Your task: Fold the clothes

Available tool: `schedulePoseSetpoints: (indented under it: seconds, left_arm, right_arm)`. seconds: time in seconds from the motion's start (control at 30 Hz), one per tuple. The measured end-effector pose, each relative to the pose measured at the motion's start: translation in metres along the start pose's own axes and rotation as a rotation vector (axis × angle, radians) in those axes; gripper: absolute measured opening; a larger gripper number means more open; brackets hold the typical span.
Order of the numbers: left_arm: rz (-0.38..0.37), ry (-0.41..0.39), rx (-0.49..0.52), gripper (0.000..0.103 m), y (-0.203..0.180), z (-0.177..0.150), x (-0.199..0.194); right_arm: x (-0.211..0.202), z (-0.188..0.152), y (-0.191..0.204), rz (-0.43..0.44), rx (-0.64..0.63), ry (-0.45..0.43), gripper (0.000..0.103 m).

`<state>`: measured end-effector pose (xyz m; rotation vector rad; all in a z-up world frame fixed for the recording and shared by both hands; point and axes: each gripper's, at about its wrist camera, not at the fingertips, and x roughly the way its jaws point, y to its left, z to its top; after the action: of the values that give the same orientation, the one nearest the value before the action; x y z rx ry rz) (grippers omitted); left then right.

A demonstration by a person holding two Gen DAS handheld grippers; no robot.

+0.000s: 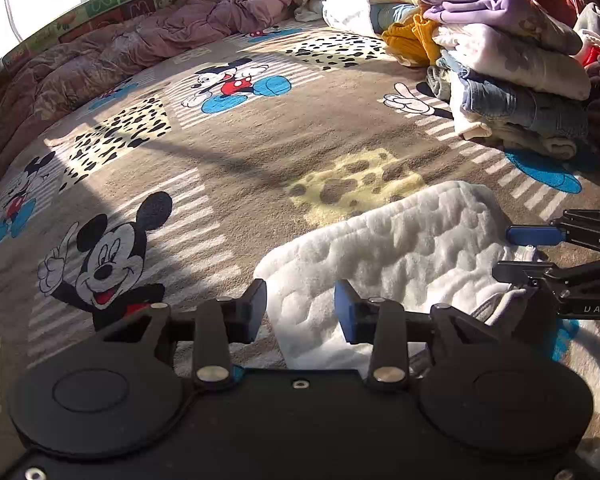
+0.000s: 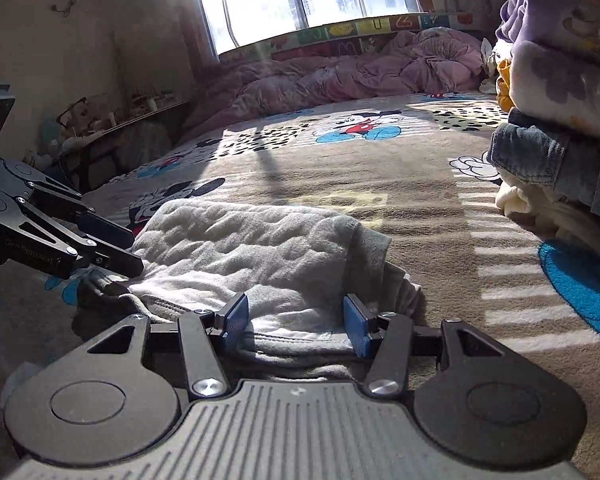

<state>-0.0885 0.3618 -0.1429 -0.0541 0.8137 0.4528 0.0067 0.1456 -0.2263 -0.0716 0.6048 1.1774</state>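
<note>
Left gripper (image 1: 300, 306) hangs part open over the near edge of one white fleece garment (image 1: 400, 240), pads clear of the cloth and holding nothing; right gripper (image 2: 296, 324), just beside it over the garment's grey hem, is likewise part open and empty. Garment lies folded on the Mickey Mouse blanket (image 1: 220, 168), near one stack of folded clothes (image 1: 512, 76). Best to slide both lower fingers under the fold together, keeping edges aligned.
</note>
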Motion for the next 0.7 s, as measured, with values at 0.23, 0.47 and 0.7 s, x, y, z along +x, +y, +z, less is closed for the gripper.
schedulePoseSetpoints:
  seconds: [0.23,0.47,0.7]
  left_arm:
    - [0.013,-0.027,0.06,0.034,-0.019,0.004,0.026]
    - [0.006,0.082,0.125,0.033,-0.045,-0.009,0.071]
    - [-0.004,0.109,0.115,0.035,-0.042,-0.006,0.066]
  right_arm:
    - [-0.003,0.003,0.003,-0.042,-0.016,-0.016,0.052]
    - [0.002,0.004,0.02,-0.03,-0.099,-0.056,0.052]
    - [0.008,0.0,0.005,0.003,-0.053,0.016,0.054]
